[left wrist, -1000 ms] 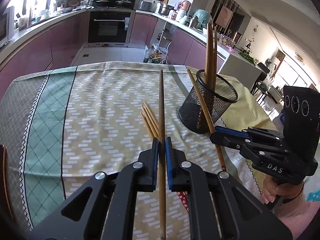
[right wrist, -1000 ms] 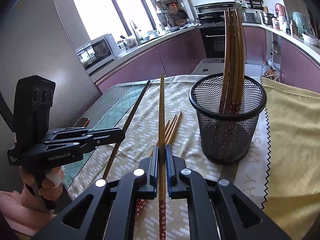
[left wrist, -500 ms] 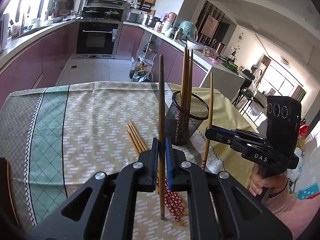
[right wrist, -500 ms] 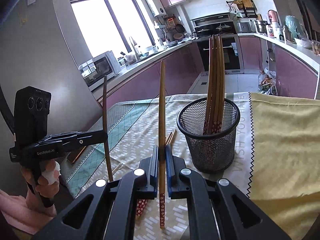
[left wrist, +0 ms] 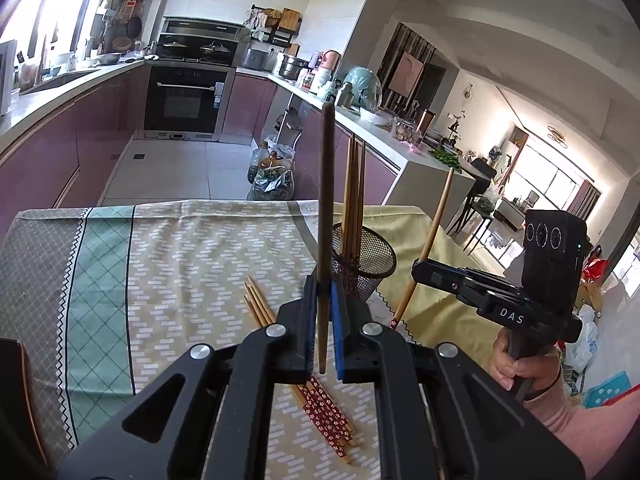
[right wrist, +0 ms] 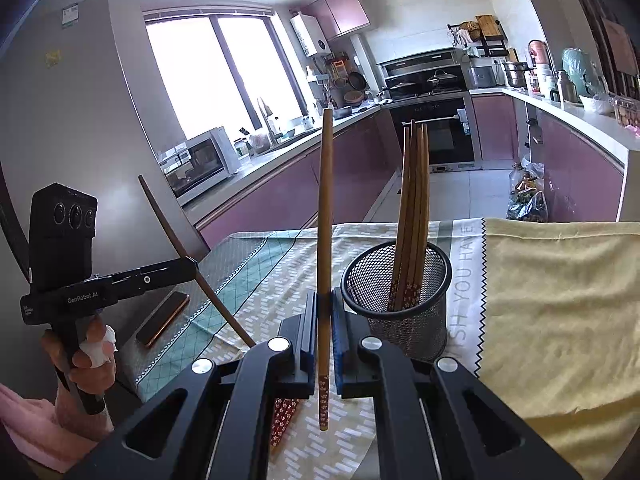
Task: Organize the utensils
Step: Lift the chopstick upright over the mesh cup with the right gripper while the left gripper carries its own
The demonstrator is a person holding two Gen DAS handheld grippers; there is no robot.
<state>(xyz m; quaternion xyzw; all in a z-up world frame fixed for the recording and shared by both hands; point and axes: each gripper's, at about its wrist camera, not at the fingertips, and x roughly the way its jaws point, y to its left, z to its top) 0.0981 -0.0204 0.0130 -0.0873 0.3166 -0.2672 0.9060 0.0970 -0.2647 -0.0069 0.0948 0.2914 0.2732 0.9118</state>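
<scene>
Left wrist view: left tongs and right tongs each clench a chopstick upright, probably bound for the mesh cup.

both wrist views look down over the shared mesh holder.

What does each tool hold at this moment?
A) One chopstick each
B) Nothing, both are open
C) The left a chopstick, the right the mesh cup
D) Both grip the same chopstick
A: the left tool is shut on a dark chopstick, the right tool on a lighter chopstick.
</scene>
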